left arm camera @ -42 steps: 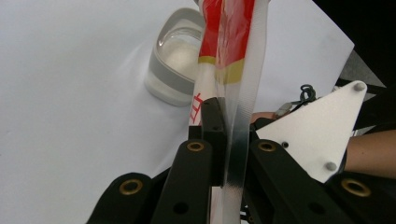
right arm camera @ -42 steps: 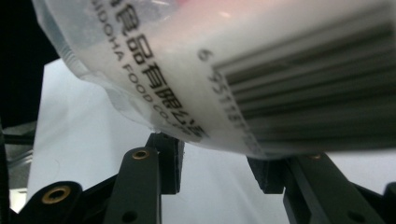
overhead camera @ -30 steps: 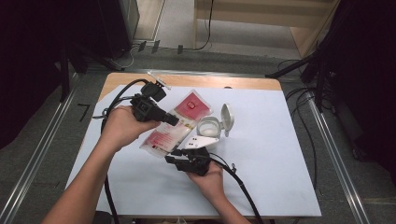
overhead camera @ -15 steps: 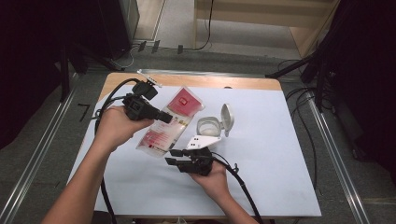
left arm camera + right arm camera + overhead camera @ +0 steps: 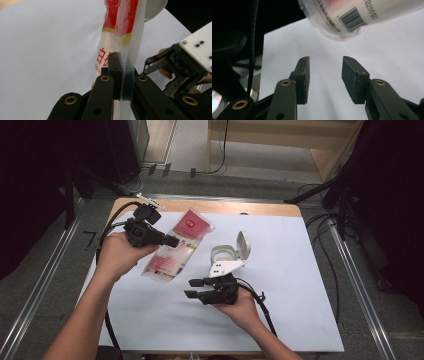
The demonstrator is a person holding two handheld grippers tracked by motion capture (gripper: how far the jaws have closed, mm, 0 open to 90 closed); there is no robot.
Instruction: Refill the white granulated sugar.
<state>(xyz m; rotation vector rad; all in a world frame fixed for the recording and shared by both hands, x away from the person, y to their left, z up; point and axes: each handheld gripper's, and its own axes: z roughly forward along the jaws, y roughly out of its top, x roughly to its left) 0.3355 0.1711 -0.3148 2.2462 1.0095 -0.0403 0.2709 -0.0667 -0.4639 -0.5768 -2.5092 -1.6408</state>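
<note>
Broadly, a wooden table covered by a large white paper sheet point(image 5: 300, 285) takes up the middle of the high view. On its left half a red and clear plastic pouch with white contents point(image 5: 172, 247) hangs tilted, its far end lifted and its near end just above or on the sheet. The left gripper point(image 5: 170, 241), held in the person's left hand point(image 5: 117, 255), is clamped on the pouch's clear sealed edge point(image 5: 130, 65), as the left gripper view shows. To the right of the pouch, near the table's middle, stands a small white round container with its hinged lid open point(image 5: 232, 251). Nearer the person, the right gripper point(image 5: 196, 288) in the right hand point(image 5: 242, 307) points left; its jaws have just been opening and stand apart with nothing between them, the pouch's barcoded end point(image 5: 352, 17) beyond its tips.
</note>
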